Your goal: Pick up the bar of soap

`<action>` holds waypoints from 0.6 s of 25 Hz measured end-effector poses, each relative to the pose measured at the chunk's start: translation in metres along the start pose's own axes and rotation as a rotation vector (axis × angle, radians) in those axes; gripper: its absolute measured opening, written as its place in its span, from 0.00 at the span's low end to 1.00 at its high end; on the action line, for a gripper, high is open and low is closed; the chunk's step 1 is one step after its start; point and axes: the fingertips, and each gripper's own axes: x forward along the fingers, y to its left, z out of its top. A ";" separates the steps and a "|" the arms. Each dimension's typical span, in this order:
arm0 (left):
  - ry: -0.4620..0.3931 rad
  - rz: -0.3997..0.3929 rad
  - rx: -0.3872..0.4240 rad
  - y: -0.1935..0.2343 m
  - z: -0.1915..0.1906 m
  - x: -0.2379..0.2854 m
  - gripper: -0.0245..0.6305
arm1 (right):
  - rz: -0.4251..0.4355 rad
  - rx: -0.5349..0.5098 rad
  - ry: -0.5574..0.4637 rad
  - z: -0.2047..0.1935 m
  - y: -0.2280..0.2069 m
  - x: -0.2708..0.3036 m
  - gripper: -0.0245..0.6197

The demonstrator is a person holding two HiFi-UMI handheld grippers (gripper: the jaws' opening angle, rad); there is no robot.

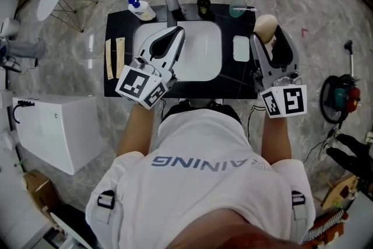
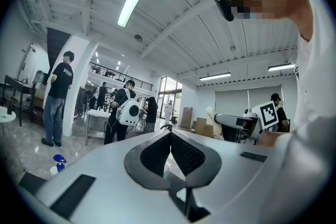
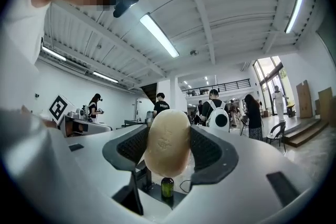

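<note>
Right gripper view has the right gripper closed on the bar of soap, one jaw pressed against each side of it. The soap is a pale cream oval with smooth, rounded edges, a matte surface and a faint embossed mark in the middle of the broad face turned to the camera. Its long axis stands upright, across the line of the jaws, so its rounded ends stick out above and below them. In the head view the right gripper holds the bar of soap up over the back right corner of the black worktop, with the bar jutting past the jaw tips away from the person. It is just right of the empty white soap dish, well apart from it. I count one bar of soap and one soap dish. There is one white sink set in the worktop, and two bottles stand along the back edge: a white one with a blue cap and a dark bottle. The left gripper hangs over the left side of the sink. The left gripper view shows the left gripper with its jaws pressed together tip to tip and nothing between them.
</note>
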 end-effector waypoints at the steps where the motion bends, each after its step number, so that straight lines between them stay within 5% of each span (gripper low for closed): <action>1: -0.001 -0.003 0.007 -0.001 0.002 0.000 0.05 | -0.002 -0.010 -0.004 0.004 0.001 -0.001 0.45; 15: -0.027 -0.029 0.032 -0.007 0.015 -0.010 0.05 | -0.013 -0.038 -0.012 0.018 0.009 -0.005 0.45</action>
